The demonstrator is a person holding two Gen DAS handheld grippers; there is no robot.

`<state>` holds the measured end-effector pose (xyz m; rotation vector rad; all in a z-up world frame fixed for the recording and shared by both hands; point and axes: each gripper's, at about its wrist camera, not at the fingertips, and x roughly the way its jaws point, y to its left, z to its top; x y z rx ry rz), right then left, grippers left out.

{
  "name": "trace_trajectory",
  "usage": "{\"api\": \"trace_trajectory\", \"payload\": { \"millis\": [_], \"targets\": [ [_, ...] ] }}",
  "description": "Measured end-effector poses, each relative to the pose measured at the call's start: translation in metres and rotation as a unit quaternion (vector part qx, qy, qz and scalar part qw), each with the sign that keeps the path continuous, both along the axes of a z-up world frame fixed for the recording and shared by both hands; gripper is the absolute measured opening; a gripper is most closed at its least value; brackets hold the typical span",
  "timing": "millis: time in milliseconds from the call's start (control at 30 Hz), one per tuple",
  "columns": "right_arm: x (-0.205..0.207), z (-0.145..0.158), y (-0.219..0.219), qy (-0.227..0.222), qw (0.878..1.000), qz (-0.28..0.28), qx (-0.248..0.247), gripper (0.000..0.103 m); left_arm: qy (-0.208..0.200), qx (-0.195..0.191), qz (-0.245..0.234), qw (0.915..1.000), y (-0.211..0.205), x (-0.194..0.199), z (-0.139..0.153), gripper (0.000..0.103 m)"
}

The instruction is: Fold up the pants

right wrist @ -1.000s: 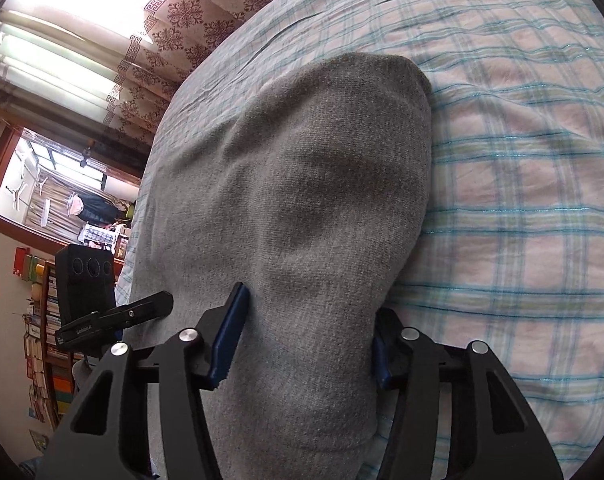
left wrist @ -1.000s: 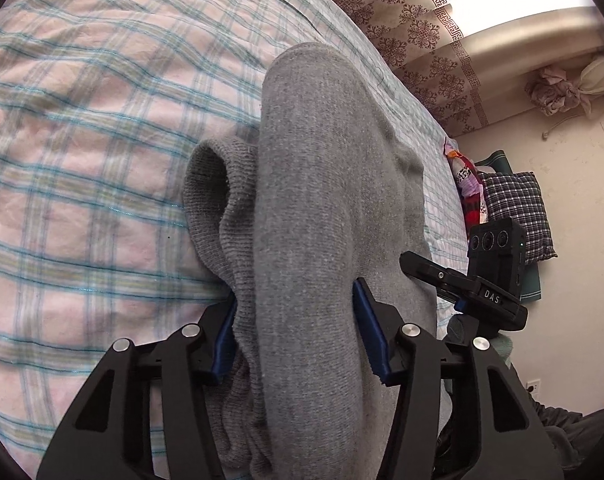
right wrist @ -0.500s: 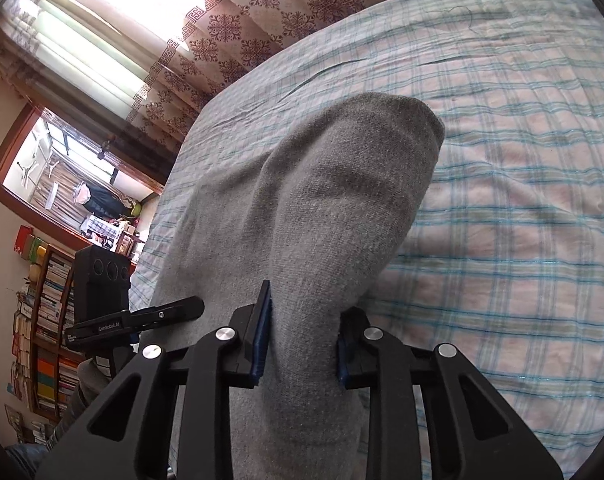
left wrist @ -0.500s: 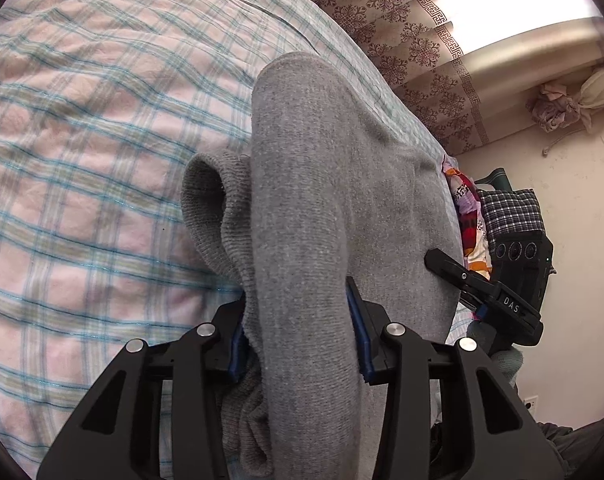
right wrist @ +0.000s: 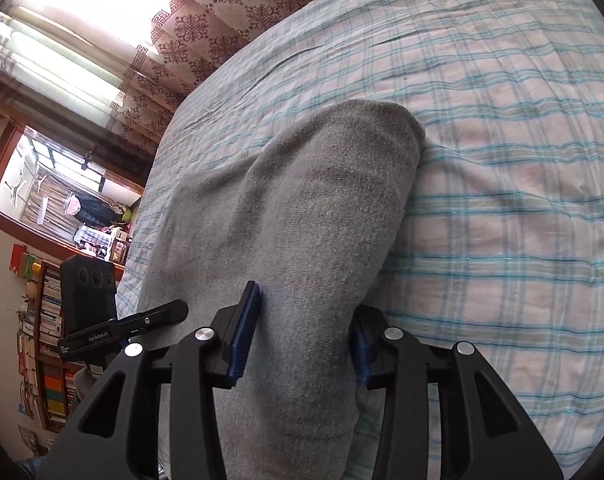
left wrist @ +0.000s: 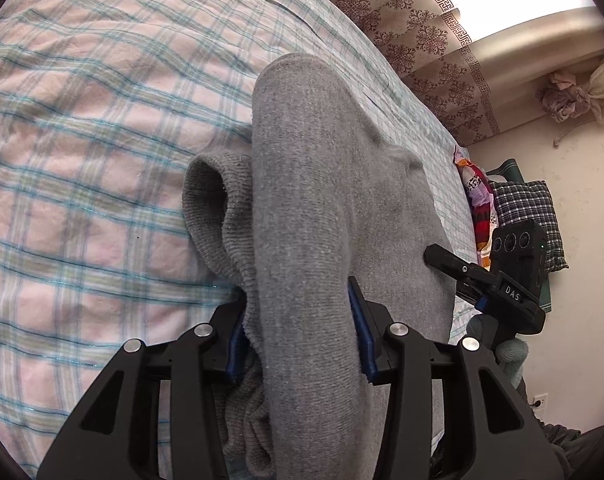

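Note:
Grey knit pants (left wrist: 302,184) lie folded over on a plaid bedsheet (left wrist: 82,128). My left gripper (left wrist: 300,320) is shut on a thick bunch of the pants at their near edge, with a ribbed cuff bulging out to the left. In the right wrist view, the pants (right wrist: 309,216) run away from me as a broad fold. My right gripper (right wrist: 302,332) is shut on the pants' other near corner. Each gripper shows at the edge of the other's view, the right one (left wrist: 497,284) and the left one (right wrist: 114,328).
The bed (right wrist: 501,160) spreads wide beyond the pants. Patterned curtains (left wrist: 421,28) hang behind it. A checked pillow (left wrist: 529,216) and colourful cloth (left wrist: 477,200) lie off the bed's right end. A bookshelf (right wrist: 42,352) stands at left in the right wrist view.
Both grippers closed on the pants between one second and half a second ago. Since then their jaws stand slightly wider around the cloth, and the fabric has shifted a little.

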<state>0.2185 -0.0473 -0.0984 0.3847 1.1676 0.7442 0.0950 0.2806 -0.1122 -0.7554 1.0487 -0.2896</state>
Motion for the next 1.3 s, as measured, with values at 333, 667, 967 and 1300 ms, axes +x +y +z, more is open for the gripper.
{"api": "trace_trajectory", "payload": {
  "millis": [333,667,967,1300],
  "targets": [
    [0.004,-0.028,0.025,0.053,0.996,0.036,0.063,0.029,-0.007,-0.027,-0.001,0.9996,0.007,-0.001,-0.011,0.046],
    [0.012,0.049,0.004,-0.030,0.993,0.044,0.104,0.027,-0.038,-0.019,-0.017,0.9989,-0.014,0.021,0.026,0.044],
    [0.051,0.081,-0.086,-0.063,0.994,-0.024,0.091,0.027,-0.061,-0.021,-0.082,0.9946,-0.089,0.100,0.053,0.044],
    [0.118,0.057,-0.173,-0.038,0.995,-0.056,0.076,0.027,-0.038,-0.029,-0.120,0.9917,-0.165,0.188,0.036,0.044]
  ]
}}
